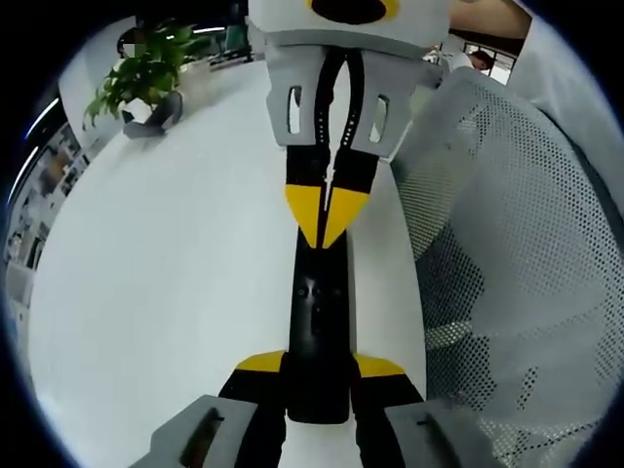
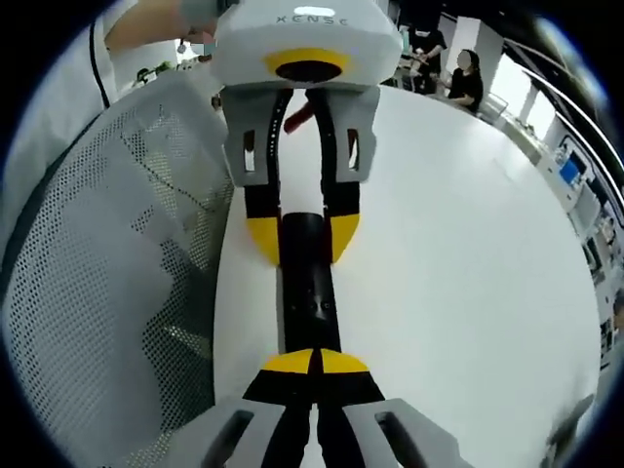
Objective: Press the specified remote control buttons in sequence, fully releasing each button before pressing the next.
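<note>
Black slim remote [image 1: 318,331], small buttons, clamped by left hand-held gripper [image 1: 319,375].

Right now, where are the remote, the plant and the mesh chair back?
remote [image 1: 317,322]: left gripper view, its button face between the jaws.
plant [image 1: 136,78]: left gripper view, its leaves.
mesh chair back [image 2: 107,253]: right gripper view, its perforated panel.
</note>
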A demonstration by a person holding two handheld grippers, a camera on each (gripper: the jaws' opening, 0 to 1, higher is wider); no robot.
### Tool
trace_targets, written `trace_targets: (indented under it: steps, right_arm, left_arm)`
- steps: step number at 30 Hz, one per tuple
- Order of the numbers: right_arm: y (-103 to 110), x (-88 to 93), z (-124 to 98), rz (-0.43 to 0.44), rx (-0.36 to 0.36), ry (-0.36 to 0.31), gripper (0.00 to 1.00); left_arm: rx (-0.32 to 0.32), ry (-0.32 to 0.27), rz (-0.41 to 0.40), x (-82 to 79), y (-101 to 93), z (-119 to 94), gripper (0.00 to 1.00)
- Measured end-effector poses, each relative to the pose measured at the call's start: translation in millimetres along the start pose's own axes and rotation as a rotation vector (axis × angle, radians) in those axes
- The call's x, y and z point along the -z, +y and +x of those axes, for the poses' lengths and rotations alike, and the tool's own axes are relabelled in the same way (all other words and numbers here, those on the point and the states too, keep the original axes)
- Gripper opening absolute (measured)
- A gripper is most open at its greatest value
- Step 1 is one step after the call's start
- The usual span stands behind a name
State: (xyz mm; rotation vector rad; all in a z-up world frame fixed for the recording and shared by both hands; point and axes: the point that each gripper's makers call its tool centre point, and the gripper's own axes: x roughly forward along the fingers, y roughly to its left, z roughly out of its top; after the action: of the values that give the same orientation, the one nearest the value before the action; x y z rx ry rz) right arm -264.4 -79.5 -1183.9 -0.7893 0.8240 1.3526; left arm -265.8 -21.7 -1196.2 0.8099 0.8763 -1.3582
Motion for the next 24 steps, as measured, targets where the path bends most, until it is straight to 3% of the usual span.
trace_targets:
  steps: [7,12,15,20,24]
  right_arm:
    - [0,-0.2,-3,0.083,0.013,-0.122,0.00]
    - [2,-1.6,-4,0.072,0.005,-0.129,0.00]
    - [-2,-11.2,-7,0.052,0.011,-0.156,0.03]
    - [2,-4.8,1,-0.017,-0.025,-0.074,0.06]
    - [2,-4.7,1,-0.021,-0.032,-0.079,0.06]
  left_arm:
    - [0.002,0.002,-0.001,0.0,0.0,0,0.25]
    - [-0.001,0.000,-0.004,-0.3,-0.7,-1,0.25]
    - [0.000,-0.003,-0.005,-0.3,-0.5,-1,0.25]
    - [0.001,-0.003,-0.006,-0.2,-0.4,-1,0.25]
    - [0.000,-0.007,-0.009,-0.2,-0.3,-1,0.25]
